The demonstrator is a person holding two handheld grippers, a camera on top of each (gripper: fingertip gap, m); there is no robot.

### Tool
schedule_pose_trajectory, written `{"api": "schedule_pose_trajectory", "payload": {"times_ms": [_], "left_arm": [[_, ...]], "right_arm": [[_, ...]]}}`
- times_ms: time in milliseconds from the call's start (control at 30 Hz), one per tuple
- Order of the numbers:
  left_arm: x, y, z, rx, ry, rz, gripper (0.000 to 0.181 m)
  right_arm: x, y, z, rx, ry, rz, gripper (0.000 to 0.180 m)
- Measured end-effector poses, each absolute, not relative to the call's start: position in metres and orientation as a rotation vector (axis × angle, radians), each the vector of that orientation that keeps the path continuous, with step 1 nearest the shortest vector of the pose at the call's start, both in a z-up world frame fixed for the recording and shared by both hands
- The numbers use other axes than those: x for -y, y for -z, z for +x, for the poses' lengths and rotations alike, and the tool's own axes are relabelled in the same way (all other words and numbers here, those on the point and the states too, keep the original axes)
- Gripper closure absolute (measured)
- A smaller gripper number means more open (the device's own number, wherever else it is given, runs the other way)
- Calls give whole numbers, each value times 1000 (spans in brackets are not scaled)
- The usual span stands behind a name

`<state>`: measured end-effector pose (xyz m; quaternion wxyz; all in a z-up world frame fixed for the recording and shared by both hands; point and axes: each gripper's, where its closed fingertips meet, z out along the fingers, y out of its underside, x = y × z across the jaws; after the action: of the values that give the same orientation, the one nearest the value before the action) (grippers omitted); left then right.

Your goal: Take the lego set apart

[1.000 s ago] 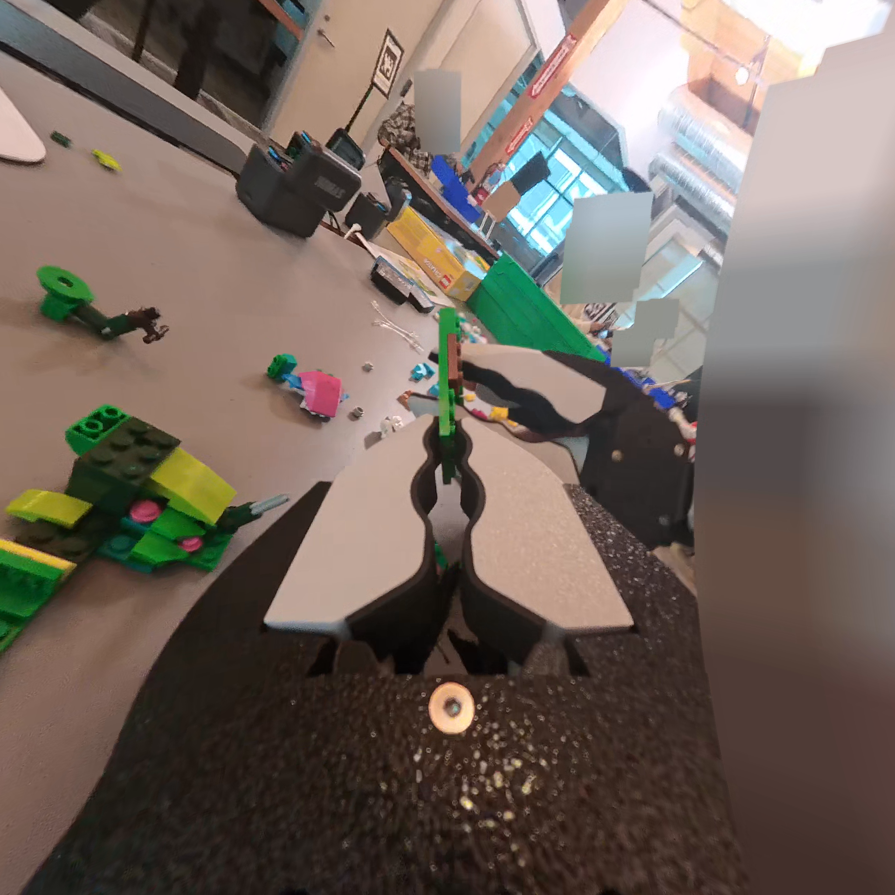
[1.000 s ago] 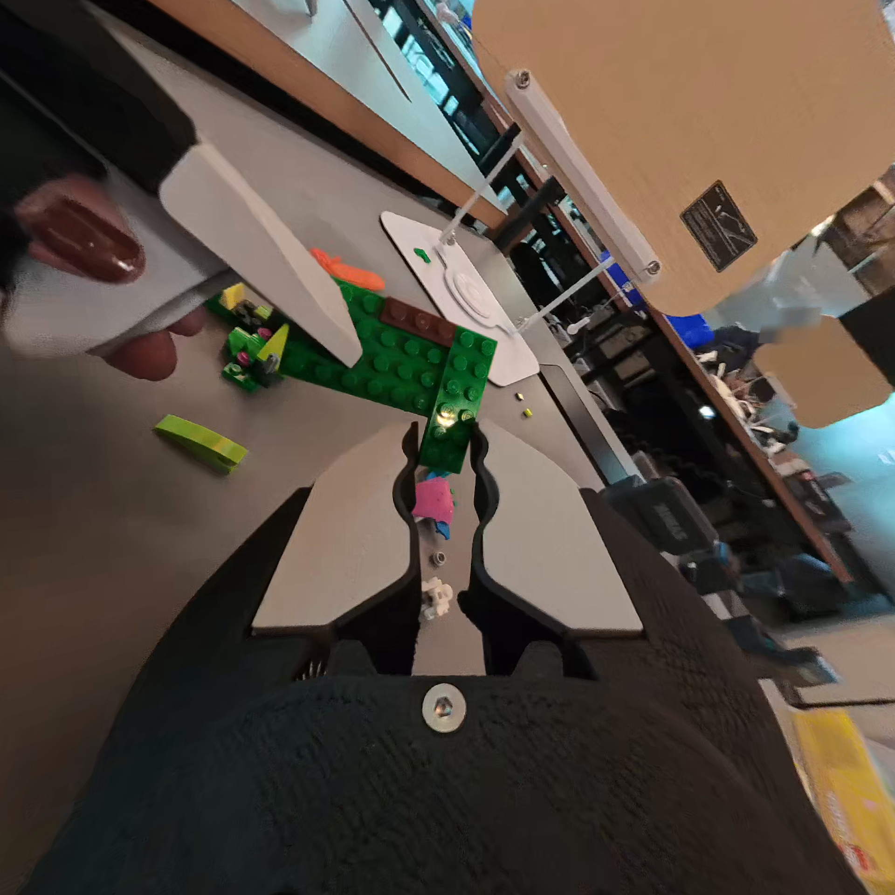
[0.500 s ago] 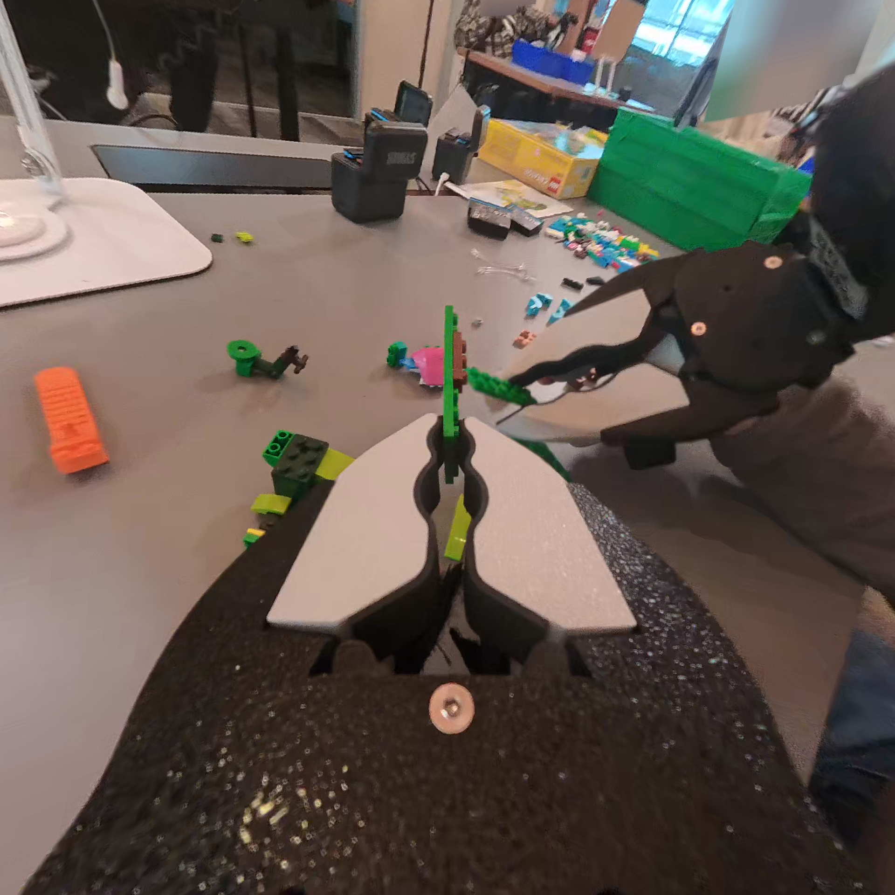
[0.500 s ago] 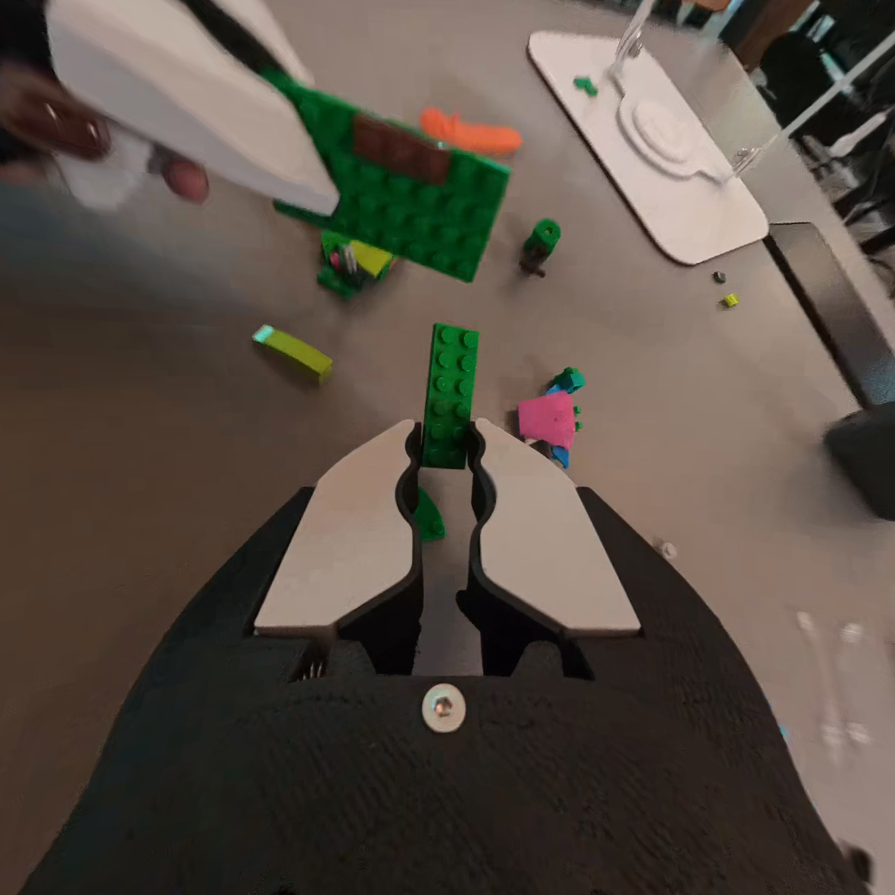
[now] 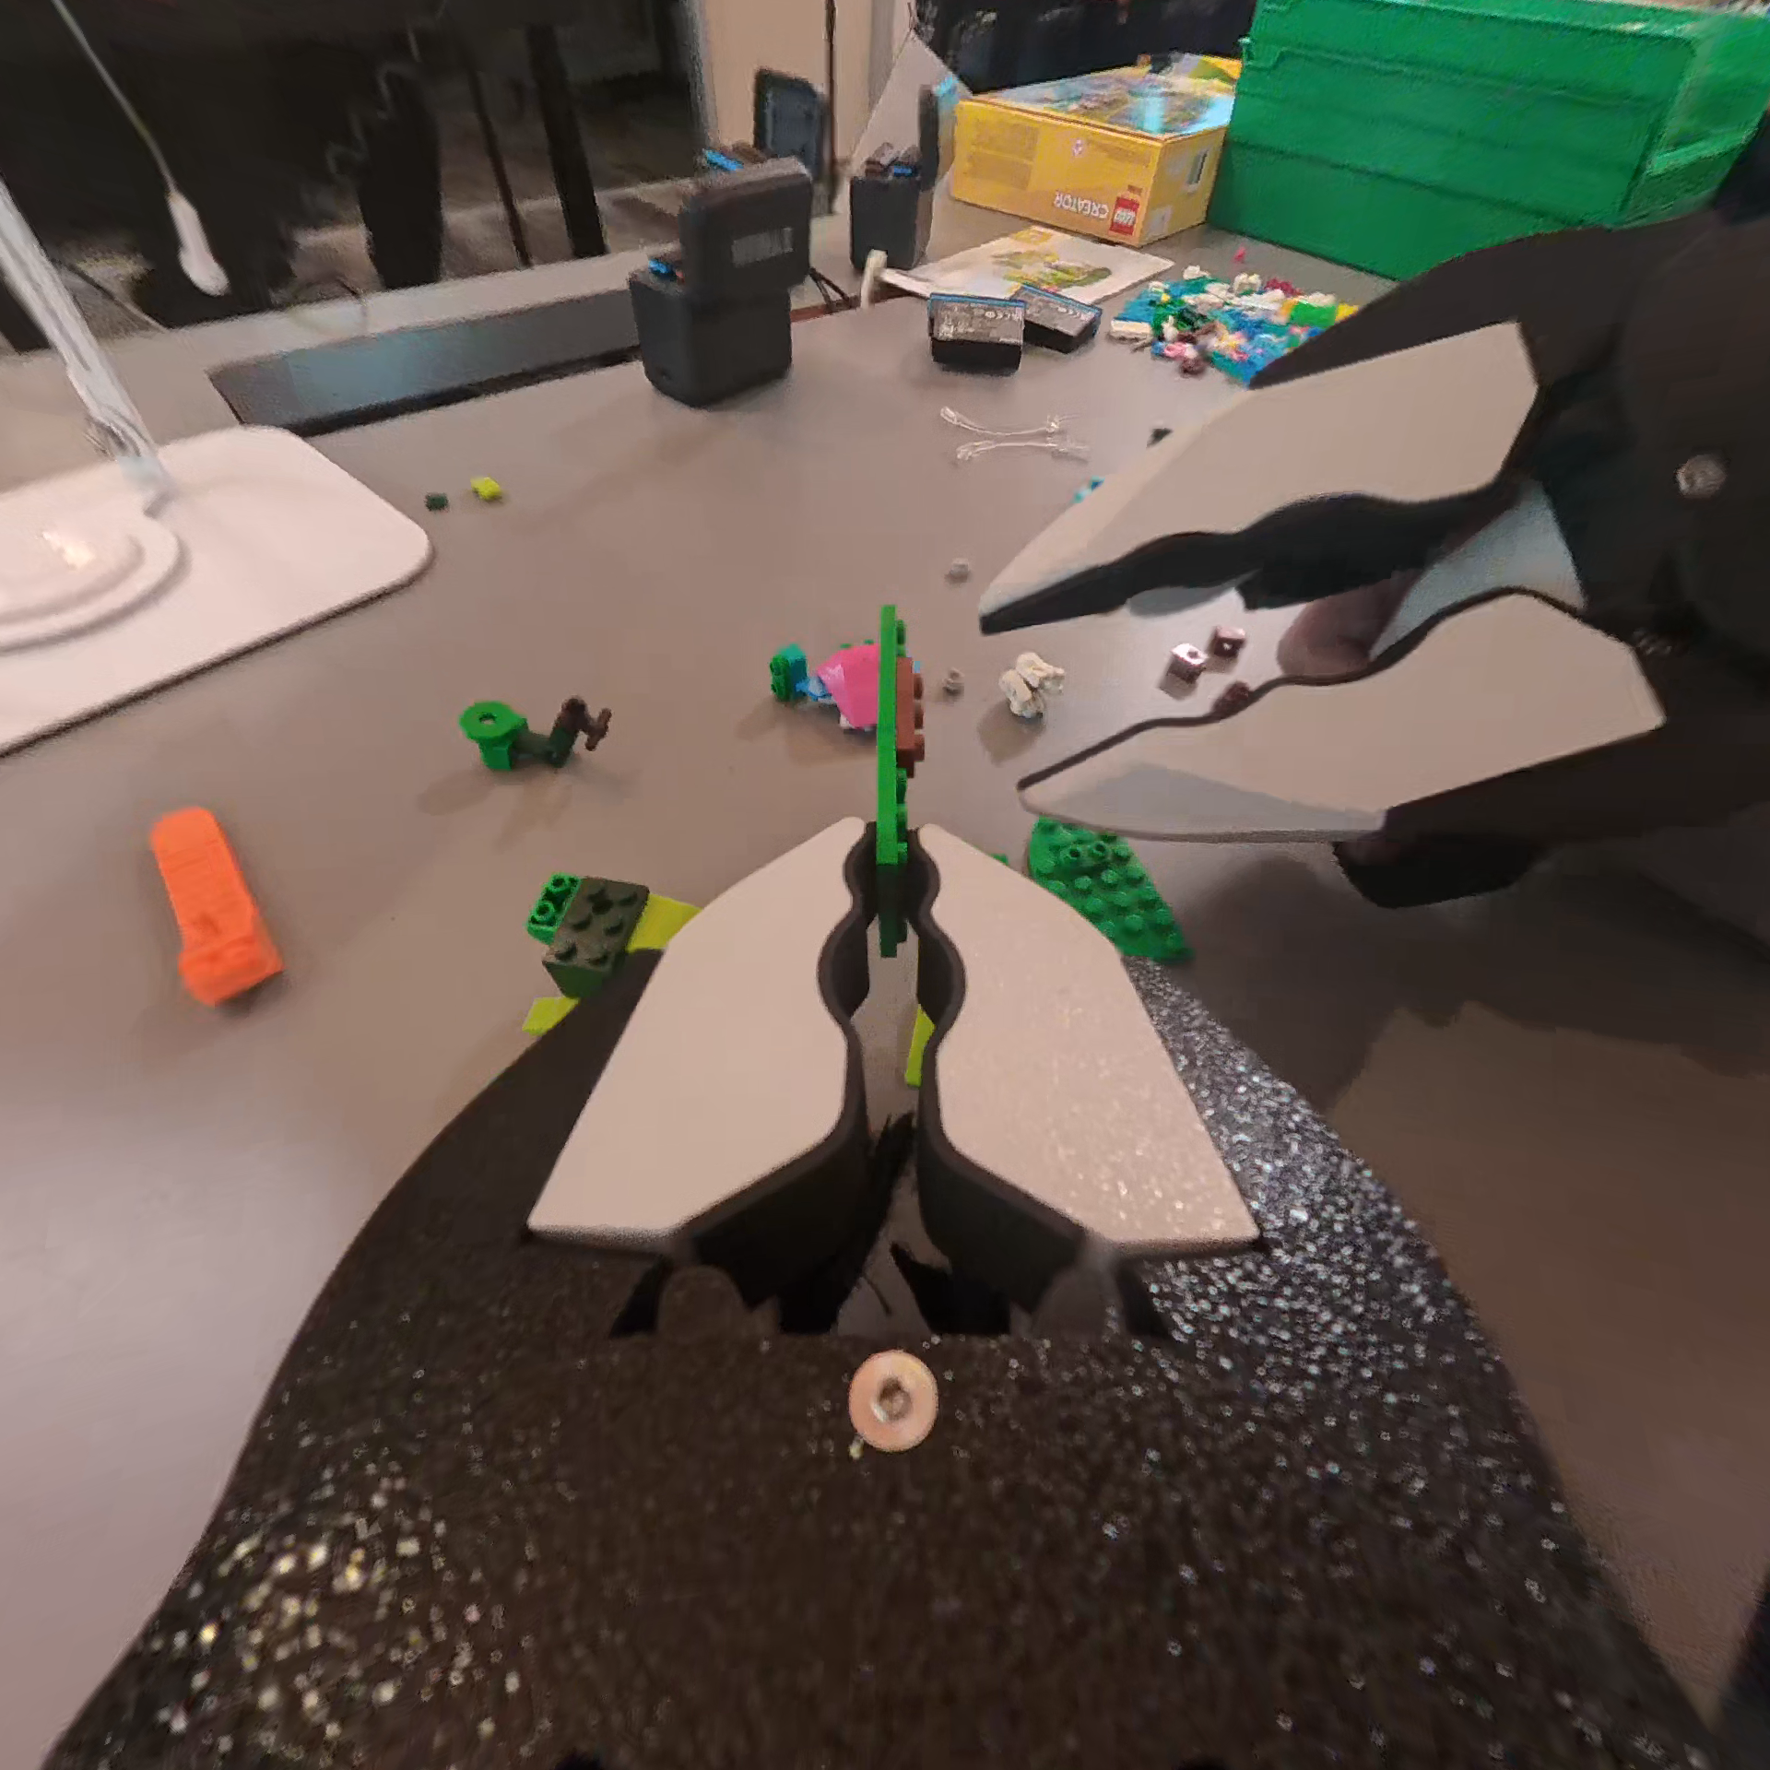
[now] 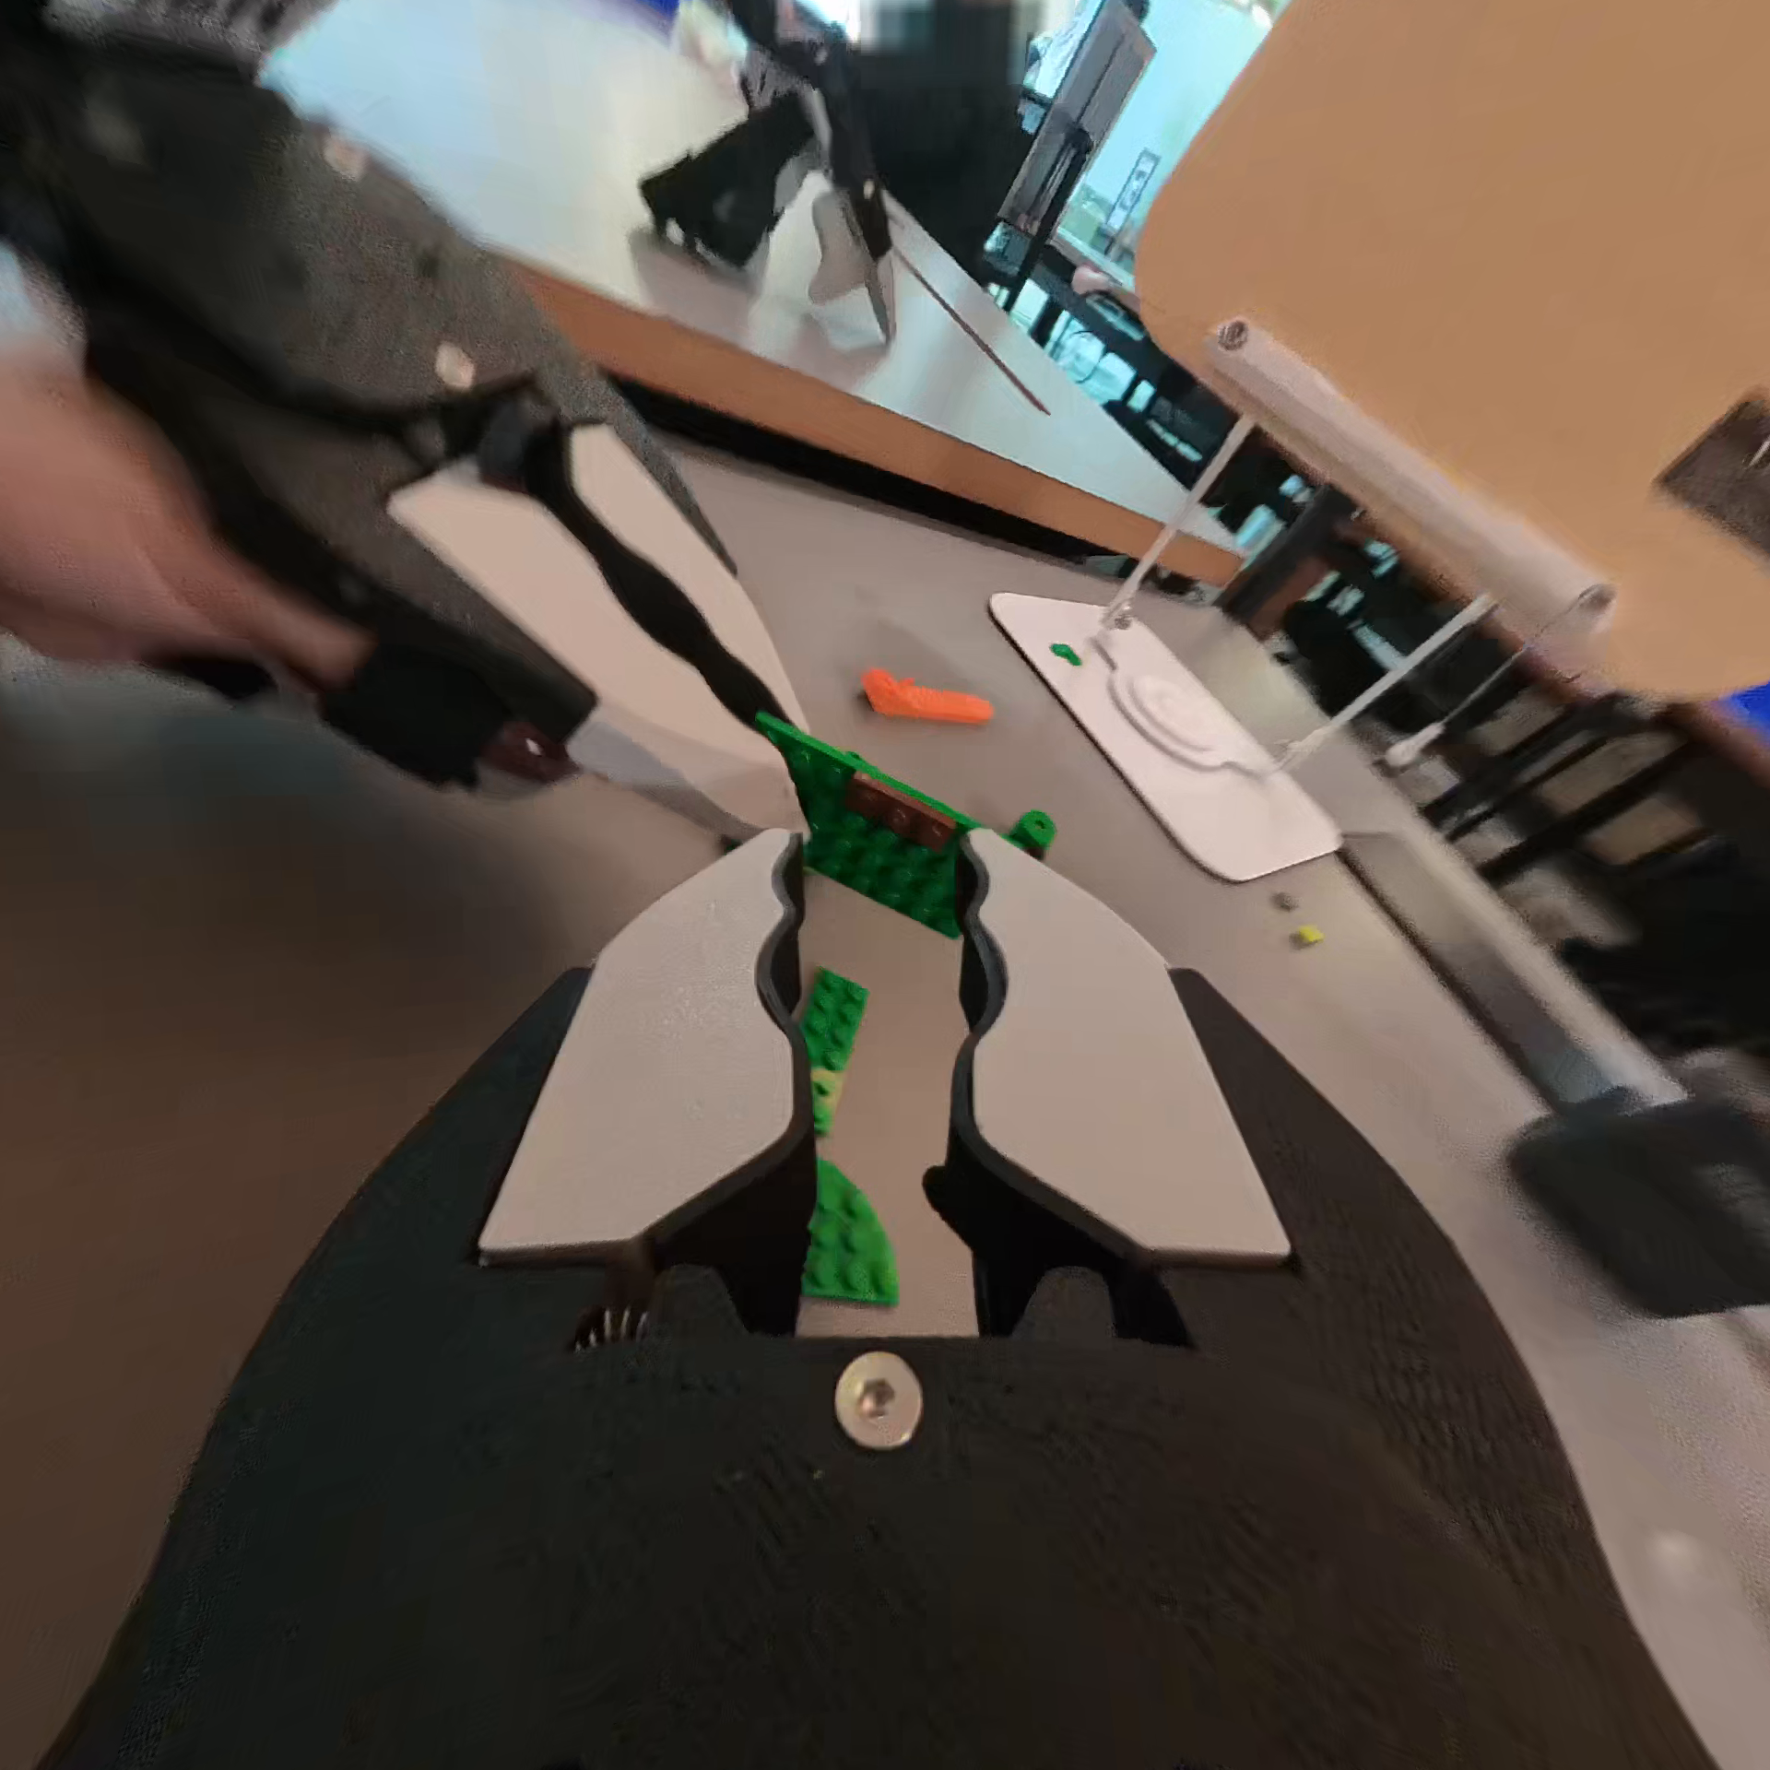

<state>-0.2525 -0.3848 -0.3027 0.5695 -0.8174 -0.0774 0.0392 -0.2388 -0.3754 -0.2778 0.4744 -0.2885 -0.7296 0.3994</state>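
Note:
My left gripper point(image 5: 889, 843) is shut on a green baseplate point(image 5: 891, 757), seen edge-on and held upright above the table. A brown brick point(image 5: 910, 714) is stuck on its right face. In the right wrist view the baseplate point(image 6: 876, 862) and brown brick point(image 6: 900, 805) hang from the left gripper point(image 6: 781, 766). My right gripper point(image 6: 881, 843) is open and empty, just short of the baseplate. A long green plate point(image 6: 833, 1025) lies on the table below its fingers. The right gripper point(image 5: 1006, 704) shows open in the left wrist view.
A rounded green plate point(image 5: 1101, 886) lies by my left fingers. A dark green and lime chunk point(image 5: 594, 924), an orange separator tool point(image 5: 213, 905), a green stem piece point(image 5: 522, 737) and a pink-blue piece point(image 5: 833, 670) lie around. A white lamp base point(image 5: 192, 565) stands far left; boxes at the back. Both grippers' tips are close together, under 4 cm apart. The long green plate point(image 6: 833, 1025) sits 6 centimeters or so from the ends of my left fingers.
My right gripper pulled the long green plate off the baseplate, then opened and let it go onto the table. My left gripper still holds the baseplate and has levelled out.

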Motion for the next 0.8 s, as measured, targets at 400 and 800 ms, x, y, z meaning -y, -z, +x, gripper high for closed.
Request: {"api": "schedule_pose_trajectory", "payload": {"times_ms": [400, 800], "left_arm": [[375, 297, -238, -6, -274, -1936, 177], [393, 327, -224, 62, 17, -2198, 177]], "right_arm": [[367, 266, -236, 1673, -694, -427, 150], [385, 305, -229, 1845, -419, -106, 163]]}}
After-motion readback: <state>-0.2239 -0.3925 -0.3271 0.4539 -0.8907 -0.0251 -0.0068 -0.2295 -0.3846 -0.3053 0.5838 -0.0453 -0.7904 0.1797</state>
